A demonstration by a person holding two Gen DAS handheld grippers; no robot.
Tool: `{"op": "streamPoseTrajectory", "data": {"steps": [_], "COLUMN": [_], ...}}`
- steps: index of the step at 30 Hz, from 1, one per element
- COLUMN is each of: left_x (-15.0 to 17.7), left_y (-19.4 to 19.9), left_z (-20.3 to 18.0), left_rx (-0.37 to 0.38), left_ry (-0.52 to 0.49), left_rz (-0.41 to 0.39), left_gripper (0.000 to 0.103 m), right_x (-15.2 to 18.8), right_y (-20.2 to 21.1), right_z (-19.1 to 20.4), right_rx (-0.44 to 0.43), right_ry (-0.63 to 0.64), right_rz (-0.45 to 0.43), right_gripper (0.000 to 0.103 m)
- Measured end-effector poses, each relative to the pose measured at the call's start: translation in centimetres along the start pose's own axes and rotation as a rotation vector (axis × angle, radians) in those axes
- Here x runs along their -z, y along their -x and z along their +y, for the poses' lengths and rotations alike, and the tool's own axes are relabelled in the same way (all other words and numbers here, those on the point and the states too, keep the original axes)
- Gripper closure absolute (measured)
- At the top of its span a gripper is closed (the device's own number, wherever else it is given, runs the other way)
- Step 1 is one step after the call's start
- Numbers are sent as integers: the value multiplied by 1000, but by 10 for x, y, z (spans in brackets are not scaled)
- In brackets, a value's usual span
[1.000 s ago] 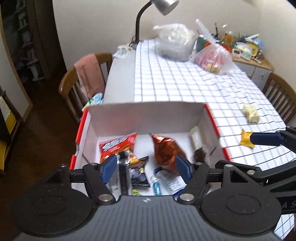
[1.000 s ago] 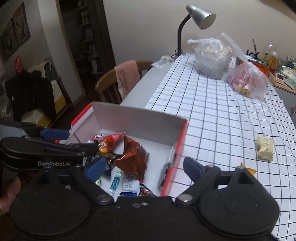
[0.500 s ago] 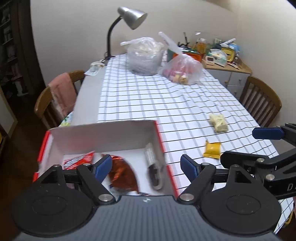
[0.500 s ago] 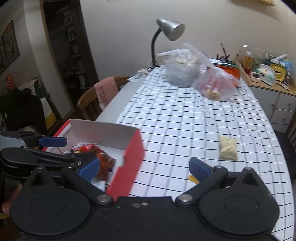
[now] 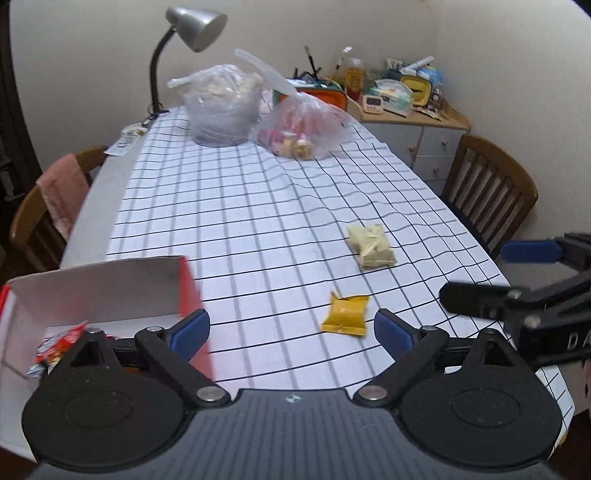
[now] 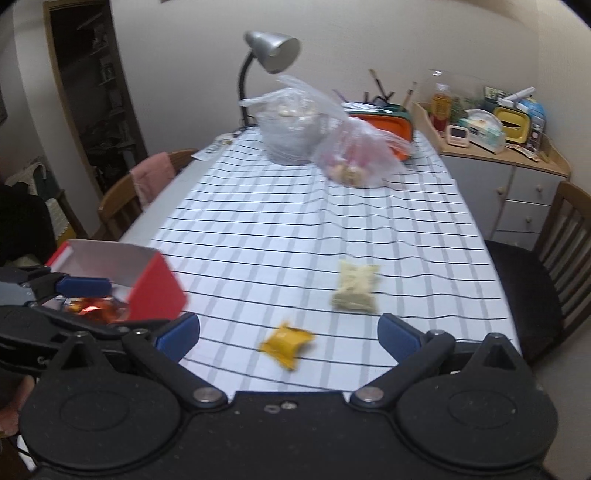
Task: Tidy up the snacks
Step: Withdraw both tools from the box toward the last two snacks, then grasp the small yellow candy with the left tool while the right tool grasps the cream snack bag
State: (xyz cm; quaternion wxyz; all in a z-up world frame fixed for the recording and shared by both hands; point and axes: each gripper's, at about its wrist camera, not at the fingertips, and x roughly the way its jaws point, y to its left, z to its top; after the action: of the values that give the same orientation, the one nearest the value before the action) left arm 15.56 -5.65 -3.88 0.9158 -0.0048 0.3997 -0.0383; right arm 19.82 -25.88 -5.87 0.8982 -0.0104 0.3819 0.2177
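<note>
A red and white cardboard box (image 5: 96, 288) sits at the table's near left corner with several snack packets inside; it also shows in the right wrist view (image 6: 155, 291). A small yellow packet (image 5: 346, 315) lies on the checked cloth, just ahead of my open, empty left gripper (image 5: 291, 330). A pale cream packet (image 5: 371, 247) lies farther off to the right. In the right wrist view my open, empty right gripper (image 6: 288, 332) is just short of the yellow packet (image 6: 286, 345), with the cream packet (image 6: 355, 290) beyond.
Two clear plastic bags (image 5: 221, 103) (image 5: 304, 127) of food and a desk lamp (image 5: 192, 26) stand at the table's far end. Wooden chairs stand at the left (image 5: 40, 218) and right (image 5: 487, 195). A cluttered sideboard (image 5: 406, 110) is at the back right.
Both grippers have swung right, away from over the box toward the two loose packets on the cloth. Both stay open and empty.
</note>
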Motion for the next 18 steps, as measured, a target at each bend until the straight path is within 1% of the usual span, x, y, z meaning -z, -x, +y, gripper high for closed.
{"op": "streamPoseTrajectory", "data": {"steps": [2,7,12,18], "left_x": [-3,-7,-12,-15], "left_y": [-12,-48,-79,-116], "left_z": [-13,-37,-53,-61], "left_rx": [-3,-12,-35,-62], "left_ry": [-8,-16,-33,-57], "left_rz": [13,78,123,188], "left_gripper": [7,7,7,7], "right_x": [-2,-6,-11,-19], "right_y": [-5,-26,-57,-97], "right_z": [-19,-54,-75,-89], "right_rx": [12,21,10,-8], "right_ry": [-7,-22,-27,-43], "right_rz": [6,47,101,157], "right_gripper": [0,0,0,0]}}
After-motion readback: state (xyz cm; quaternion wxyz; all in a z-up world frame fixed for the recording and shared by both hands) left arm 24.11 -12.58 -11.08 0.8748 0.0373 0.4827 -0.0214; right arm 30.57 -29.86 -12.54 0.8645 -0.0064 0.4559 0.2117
